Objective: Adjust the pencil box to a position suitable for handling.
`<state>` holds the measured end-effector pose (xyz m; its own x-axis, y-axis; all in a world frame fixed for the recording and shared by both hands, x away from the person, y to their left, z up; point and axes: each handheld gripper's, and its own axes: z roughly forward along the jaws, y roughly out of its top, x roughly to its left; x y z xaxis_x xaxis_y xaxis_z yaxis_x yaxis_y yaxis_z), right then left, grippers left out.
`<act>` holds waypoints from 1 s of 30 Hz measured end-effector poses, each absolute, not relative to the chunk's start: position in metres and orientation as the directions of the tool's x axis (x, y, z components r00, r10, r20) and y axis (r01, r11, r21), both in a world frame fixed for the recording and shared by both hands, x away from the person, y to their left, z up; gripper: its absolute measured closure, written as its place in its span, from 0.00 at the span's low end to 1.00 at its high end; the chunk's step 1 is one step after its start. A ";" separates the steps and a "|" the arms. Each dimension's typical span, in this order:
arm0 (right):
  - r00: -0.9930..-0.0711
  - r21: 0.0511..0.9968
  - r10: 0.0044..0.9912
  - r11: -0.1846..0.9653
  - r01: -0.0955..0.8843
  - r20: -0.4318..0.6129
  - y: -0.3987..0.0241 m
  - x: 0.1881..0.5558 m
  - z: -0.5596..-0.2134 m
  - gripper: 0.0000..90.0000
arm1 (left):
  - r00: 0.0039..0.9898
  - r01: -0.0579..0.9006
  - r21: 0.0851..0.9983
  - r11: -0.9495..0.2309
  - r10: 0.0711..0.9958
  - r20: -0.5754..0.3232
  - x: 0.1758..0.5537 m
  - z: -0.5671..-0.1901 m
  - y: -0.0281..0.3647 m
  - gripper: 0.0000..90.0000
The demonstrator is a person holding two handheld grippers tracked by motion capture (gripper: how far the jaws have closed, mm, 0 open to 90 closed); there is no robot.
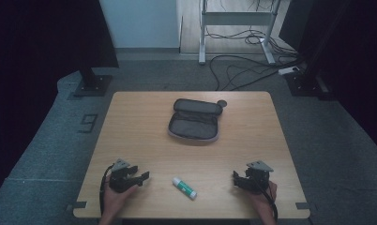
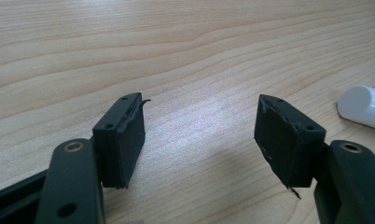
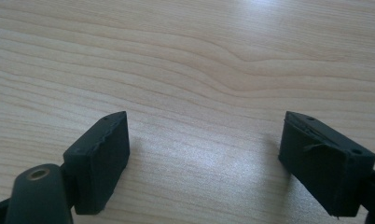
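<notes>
A: High view, quick. Grey pencil case (image 1: 194, 121) lies unzipped at the far middle of the tabletop (image 1: 144, 136), lid flipped back. Inside looks bare, though it's dim, so I can't be sure.
B: Glue stick?
A: Glue stick (image 1: 184, 187) lies flat near the front edge, between the left tongs (image 1: 143, 177) and right tongs (image 1: 235, 180), touching neither.
B: Left gripper view?
A: Jaws spread wide over bare wood, holding nothing; the glue stick's white cap (image 2: 363, 105) sits at the right edge.
B: Right gripper view?
A: Jaws wide too, just woodgrain between them.
</notes>
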<state>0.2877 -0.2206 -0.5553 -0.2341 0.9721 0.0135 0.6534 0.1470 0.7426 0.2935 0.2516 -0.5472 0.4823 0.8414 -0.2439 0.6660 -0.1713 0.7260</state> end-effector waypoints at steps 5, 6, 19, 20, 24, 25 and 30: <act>-0.241 0.743 0.971 0.151 0.652 0.013 -0.220 0.288 -0.555 0.17 | 0.482 0.666 0.726 -0.170 0.841 -0.245 0.293 -0.547 0.252 0.37; -0.241 0.743 0.970 0.152 0.651 0.014 -0.220 0.288 -0.555 0.17 | 0.482 0.666 0.726 -0.170 0.841 -0.245 0.294 -0.547 0.252 0.37; -0.250 0.759 0.968 0.135 0.637 0.038 -0.222 0.286 -0.554 0.22 | 0.480 0.667 0.726 -0.169 0.842 -0.245 0.294 -0.547 0.251 0.38; -0.249 0.765 0.968 0.132 0.631 0.039 -0.222 0.286 -0.554 0.22 | 0.480 0.666 0.726 -0.171 0.843 -0.242 0.294 -0.547 0.251 0.38; -0.261 0.787 0.965 0.131 0.603 0.039 -0.221 0.287 -0.549 0.24 | 0.479 0.663 0.729 -0.171 0.845 -0.237 0.295 -0.544 0.251 0.38; -0.262 0.793 0.964 0.126 0.596 0.044 -0.220 0.287 -0.547 0.24 | 0.479 0.658 0.734 -0.167 0.846 -0.237 0.295 -0.543 0.250 0.38; -0.284 0.812 0.957 0.122 0.571 0.057 -0.217 0.290 -0.538 0.27 | 0.481 0.641 0.750 -0.163 0.846 -0.228 0.296 -0.536 0.248 0.38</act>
<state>0.2900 -0.2174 -0.5376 -0.2843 0.9571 0.0566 0.5710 0.1216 0.8119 0.2961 0.2475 -0.5361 0.4813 0.8464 -0.2281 0.6412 -0.1625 0.7499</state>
